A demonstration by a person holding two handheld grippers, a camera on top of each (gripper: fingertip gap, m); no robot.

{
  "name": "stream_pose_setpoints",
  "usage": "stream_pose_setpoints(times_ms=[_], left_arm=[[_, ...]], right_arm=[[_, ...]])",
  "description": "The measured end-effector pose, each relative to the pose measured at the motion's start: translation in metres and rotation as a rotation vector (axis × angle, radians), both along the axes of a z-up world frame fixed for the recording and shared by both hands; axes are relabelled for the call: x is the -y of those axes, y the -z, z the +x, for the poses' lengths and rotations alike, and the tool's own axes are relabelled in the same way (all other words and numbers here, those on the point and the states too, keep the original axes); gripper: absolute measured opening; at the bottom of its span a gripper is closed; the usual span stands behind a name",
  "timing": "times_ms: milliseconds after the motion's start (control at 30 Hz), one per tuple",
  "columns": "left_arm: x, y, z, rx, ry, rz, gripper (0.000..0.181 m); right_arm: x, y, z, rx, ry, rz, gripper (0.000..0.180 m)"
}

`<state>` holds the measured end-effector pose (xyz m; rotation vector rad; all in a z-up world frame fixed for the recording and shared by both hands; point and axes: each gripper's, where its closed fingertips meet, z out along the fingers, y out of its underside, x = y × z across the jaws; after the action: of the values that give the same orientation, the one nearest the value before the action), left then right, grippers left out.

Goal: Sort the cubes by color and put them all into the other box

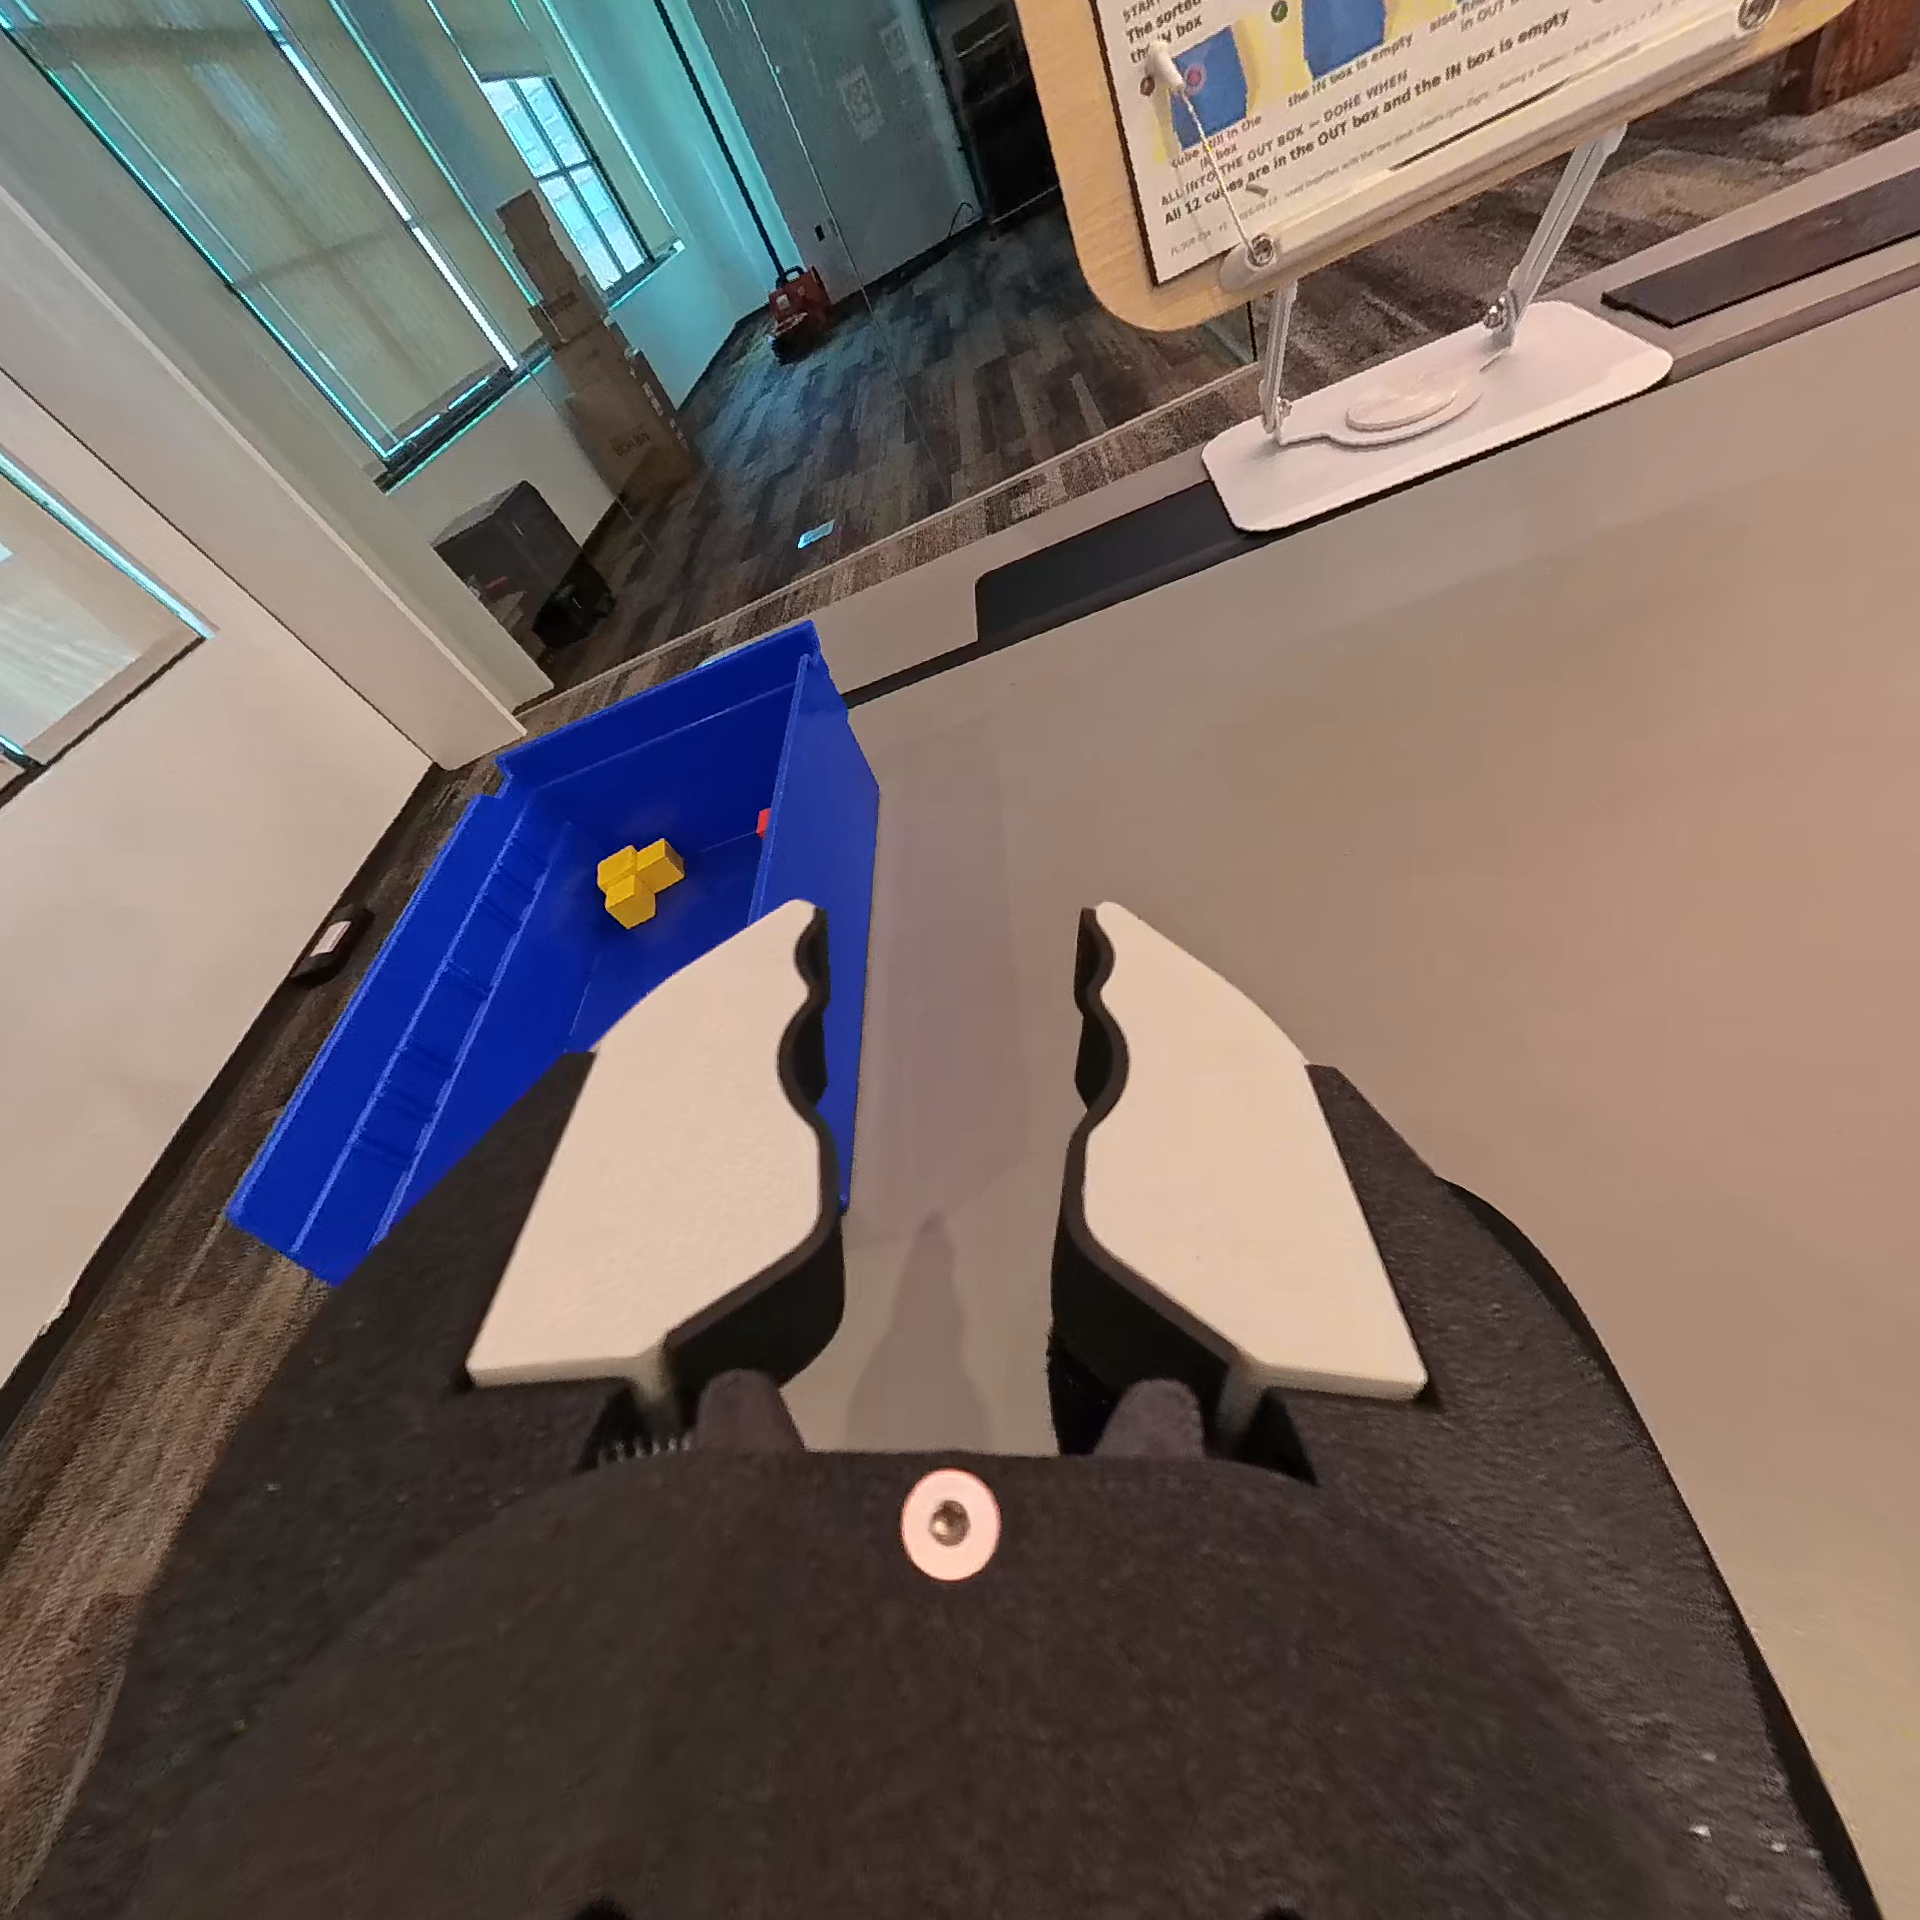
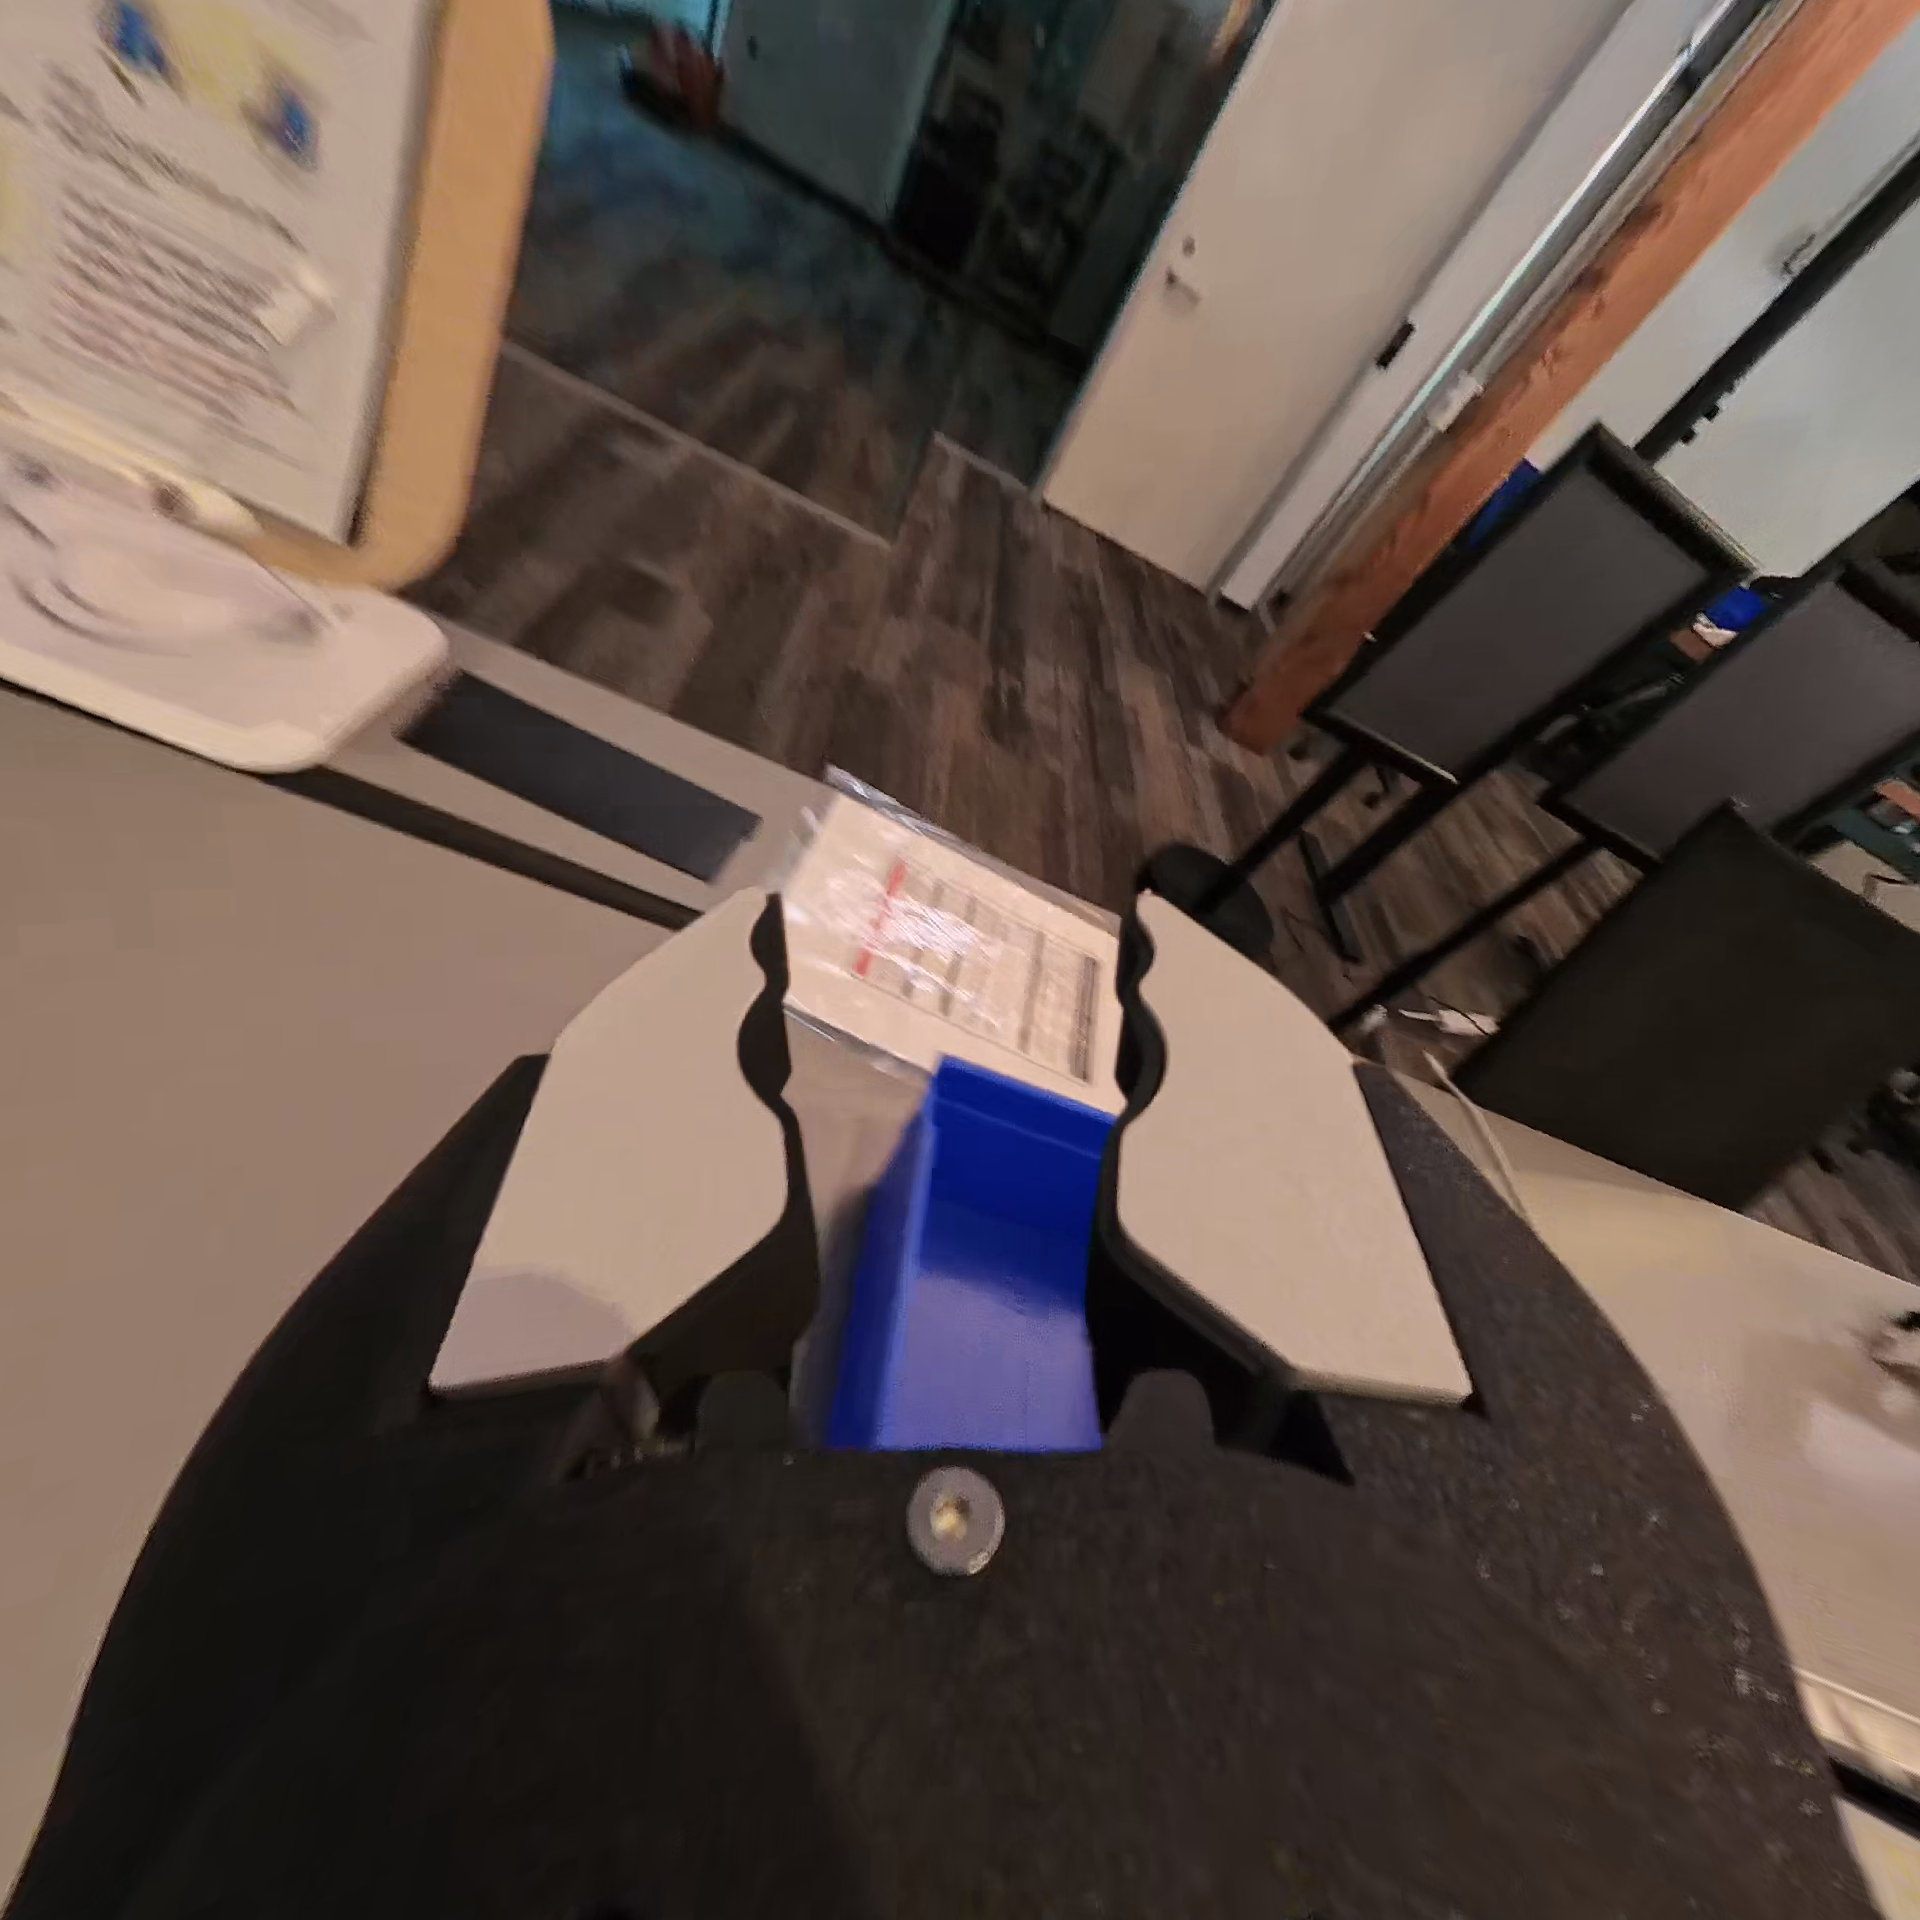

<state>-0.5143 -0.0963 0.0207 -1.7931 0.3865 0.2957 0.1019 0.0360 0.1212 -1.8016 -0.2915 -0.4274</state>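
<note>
In the left wrist view a blue box [image 1: 468,1039] lies at the table's left edge. Inside it sits a cluster of yellow cubes [image 1: 639,881], and a bit of a red cube [image 1: 764,823] shows behind its right wall. My left gripper [image 1: 951,925] is open and empty, above the table just right of that box. In the right wrist view, which is blurred, my right gripper [image 2: 948,914] is open and empty above a second blue box [image 2: 987,1278]. What shows of this box between the fingers holds no cubes. The rest of it is hidden.
A wooden board with an instruction sheet [image 1: 1403,135] stands on a white stand [image 1: 1434,405] at the table's far edge; it also shows in the right wrist view [image 2: 208,312]. A plastic-covered sheet [image 2: 966,956] lies beyond the second box. Chairs [image 2: 1662,987] stand to the right.
</note>
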Motion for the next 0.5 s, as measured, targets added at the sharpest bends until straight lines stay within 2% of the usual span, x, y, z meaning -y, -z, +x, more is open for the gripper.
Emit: stream_pose_setpoints(times_ms=[100, 233, 400, 500], left_arm=[[0.000, 0.001, 0.000, 0.008, 0.002, -0.004, 0.046], [-0.002, 0.003, -0.001, 0.016, -0.001, -0.009, 0.046], [-0.008, 0.006, -0.009, 0.016, -0.035, -0.011, 0.046], [-0.013, 0.008, -0.016, 0.018, -0.076, -0.005, 0.048]], right_arm=[[0.002, -0.011, -0.042, -0.081, -0.058, 0.114, 0.073], [0.002, -0.028, -0.076, -0.077, -0.062, 0.256, 0.082], [-0.007, -0.046, -0.105, -0.063, -0.073, 0.249, 0.078], [-0.008, -0.038, -0.105, -0.081, -0.032, 0.223, 0.079]])
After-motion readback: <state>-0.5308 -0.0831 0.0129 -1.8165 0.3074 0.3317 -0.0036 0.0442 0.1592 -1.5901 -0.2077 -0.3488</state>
